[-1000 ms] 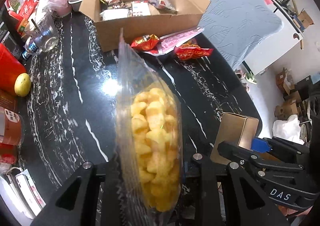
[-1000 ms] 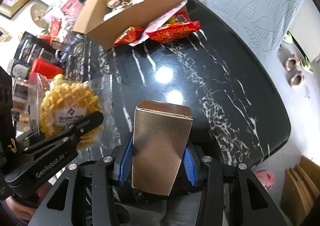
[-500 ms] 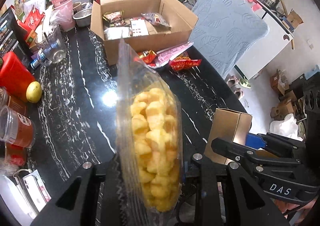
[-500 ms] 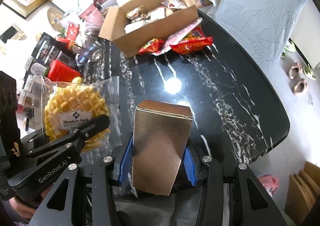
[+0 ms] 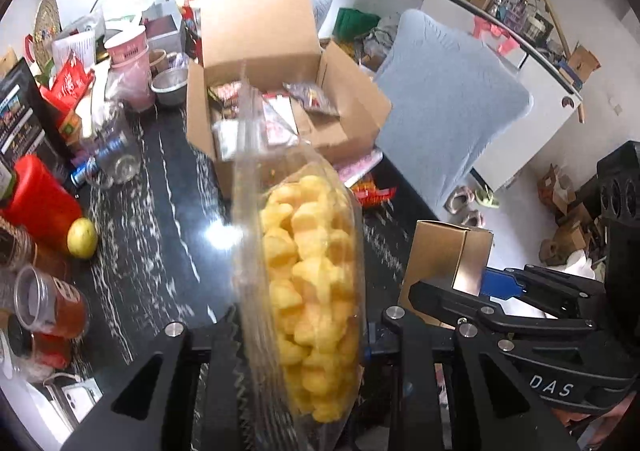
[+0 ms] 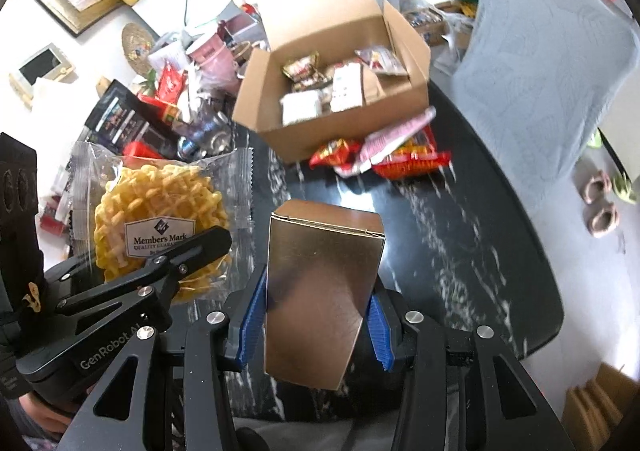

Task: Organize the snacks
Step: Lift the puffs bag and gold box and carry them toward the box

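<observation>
My left gripper (image 5: 304,335) is shut on a clear bag of yellow waffle snacks (image 5: 312,275), held upright above the black marble table (image 5: 168,235); the bag also shows in the right wrist view (image 6: 160,223). My right gripper (image 6: 316,319) is shut on a shiny gold box (image 6: 320,295), also seen in the left wrist view (image 5: 448,255). An open cardboard box (image 6: 340,123) with several snack packets stands at the table's far side. Red and pink snack packets (image 6: 392,155) lie in front of it.
At the table's left are a red container (image 5: 36,199), a yellow lemon (image 5: 82,238), a glass jar (image 5: 112,155), a cup of red liquid (image 5: 52,307) and pink cups (image 5: 128,55). A grey-covered chair (image 5: 448,111) stands past the table's right edge.
Both grippers have risen and pulled back from the table with their loads; the cardboard box now appears farther away and more of the room shows.
</observation>
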`<state>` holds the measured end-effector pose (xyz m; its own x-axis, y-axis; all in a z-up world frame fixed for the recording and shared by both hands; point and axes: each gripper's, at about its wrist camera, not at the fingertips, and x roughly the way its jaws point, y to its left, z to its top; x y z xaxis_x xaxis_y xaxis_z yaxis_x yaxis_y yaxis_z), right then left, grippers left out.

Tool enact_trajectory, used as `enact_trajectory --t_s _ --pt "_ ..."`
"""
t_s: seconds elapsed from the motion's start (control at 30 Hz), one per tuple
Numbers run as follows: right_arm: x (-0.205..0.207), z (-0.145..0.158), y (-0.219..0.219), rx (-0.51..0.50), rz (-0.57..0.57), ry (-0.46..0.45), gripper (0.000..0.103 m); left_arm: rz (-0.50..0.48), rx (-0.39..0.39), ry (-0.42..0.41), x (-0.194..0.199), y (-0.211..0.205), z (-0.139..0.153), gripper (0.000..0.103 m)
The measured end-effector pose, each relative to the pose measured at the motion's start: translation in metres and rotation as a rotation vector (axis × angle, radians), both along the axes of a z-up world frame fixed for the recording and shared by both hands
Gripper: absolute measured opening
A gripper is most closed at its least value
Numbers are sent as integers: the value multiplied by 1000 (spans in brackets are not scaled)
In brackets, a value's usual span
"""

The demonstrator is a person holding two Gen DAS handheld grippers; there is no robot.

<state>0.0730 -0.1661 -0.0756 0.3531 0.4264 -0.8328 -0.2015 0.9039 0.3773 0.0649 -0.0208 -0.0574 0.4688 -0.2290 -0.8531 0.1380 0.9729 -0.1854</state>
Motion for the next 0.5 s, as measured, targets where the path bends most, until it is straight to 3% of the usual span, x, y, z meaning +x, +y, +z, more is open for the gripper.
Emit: enact_trajectory --t_s 0.5 --pt "82 34 7 21 78 -47 45 31 11 -103 74 2 32 26"
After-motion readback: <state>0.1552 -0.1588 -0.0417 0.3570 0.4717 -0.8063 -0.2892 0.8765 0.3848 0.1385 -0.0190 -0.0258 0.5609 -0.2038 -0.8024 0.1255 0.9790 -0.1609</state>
